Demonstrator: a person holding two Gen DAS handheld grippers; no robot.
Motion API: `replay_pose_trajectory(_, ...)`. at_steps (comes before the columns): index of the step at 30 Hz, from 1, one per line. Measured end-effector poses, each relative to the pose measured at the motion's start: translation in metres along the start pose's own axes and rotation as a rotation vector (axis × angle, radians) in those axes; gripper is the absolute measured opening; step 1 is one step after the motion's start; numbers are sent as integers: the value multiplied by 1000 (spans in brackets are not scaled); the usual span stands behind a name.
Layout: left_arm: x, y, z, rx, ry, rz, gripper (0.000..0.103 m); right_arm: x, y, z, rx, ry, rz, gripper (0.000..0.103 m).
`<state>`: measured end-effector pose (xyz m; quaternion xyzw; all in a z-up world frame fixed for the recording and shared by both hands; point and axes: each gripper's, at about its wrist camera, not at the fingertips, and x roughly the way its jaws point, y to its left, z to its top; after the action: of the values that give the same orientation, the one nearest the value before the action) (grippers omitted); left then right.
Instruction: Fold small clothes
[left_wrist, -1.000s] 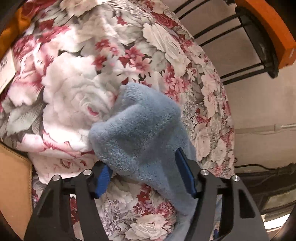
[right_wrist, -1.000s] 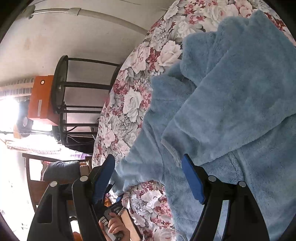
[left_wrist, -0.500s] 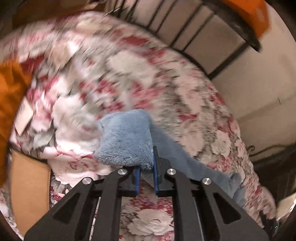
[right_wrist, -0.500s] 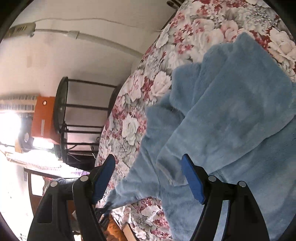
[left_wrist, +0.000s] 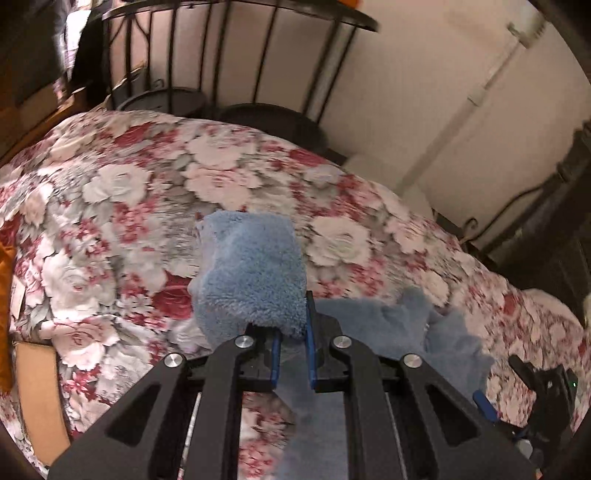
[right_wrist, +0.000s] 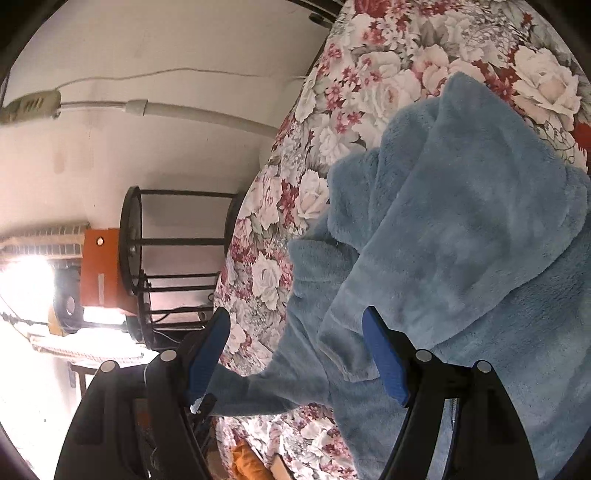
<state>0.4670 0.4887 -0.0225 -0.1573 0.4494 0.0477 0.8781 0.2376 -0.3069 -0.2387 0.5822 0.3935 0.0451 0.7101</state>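
Fleece: a pale blue fleece jacket (right_wrist: 461, 236) lies on a bed under a floral quilt (left_wrist: 129, 192).
Left gripper: the left gripper (left_wrist: 293, 354) has its fingers (left_wrist: 309, 354) pinched together on the sleeve cuff (left_wrist: 251, 280), which stands up at 12 o'clock from the blue pads.
Sleeve: from the cuff the fleece trails off toward 4 o'clock, back to the rumpled body.
Right gripper: the right gripper (right_wrist: 295, 354) hovers over the jacket's near edge with fingers spread wide and nothing in them; a loose hem fold sits between the pads, untouched.
Body: in the right wrist view the jacket fills 1 to 5 o'clock, one panel already laid over another, a zip line faint at the lower edge.
Surroundings: a black metal rack (right_wrist: 177, 266) stands at 9 o'clock beside the bed.
Progress: early to middle by my reading; one sleeve looks turned in, this sleeve still to be laid across, then the body folded.
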Motion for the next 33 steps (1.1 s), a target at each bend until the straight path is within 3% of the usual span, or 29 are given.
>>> replay_pose_trajectory(15,2,-128,-47,197,50,-122,10,-21,-12,16,90,-46,61,75)
replay_pose_trajectory(23,27,-185,-76,194,118,-230,10,-51,-23,31,134,-170,64,75)
replay_pose_trajectory(27,46,-213,-100,254,158,-252,10,-59,-29,35,156,-203,63,75)
replay_pose_trajectory(28,57,-220,-111,281,208,-250,14,-60,-30,36,161,-208,60,75)
replay_pose_trajectory(30,72,-224,-126,310,274,-235,37,-59,-32,38,165,-210,53,75)
replay_pose_trajectory(32,75,-214,-134,297,286,-218,62,-59,-34,38,166,-210,45,75)
replay_pose_trajectory(33,73,-209,-133,284,285,-225,67,-58,-34,38,163,-209,40,75)
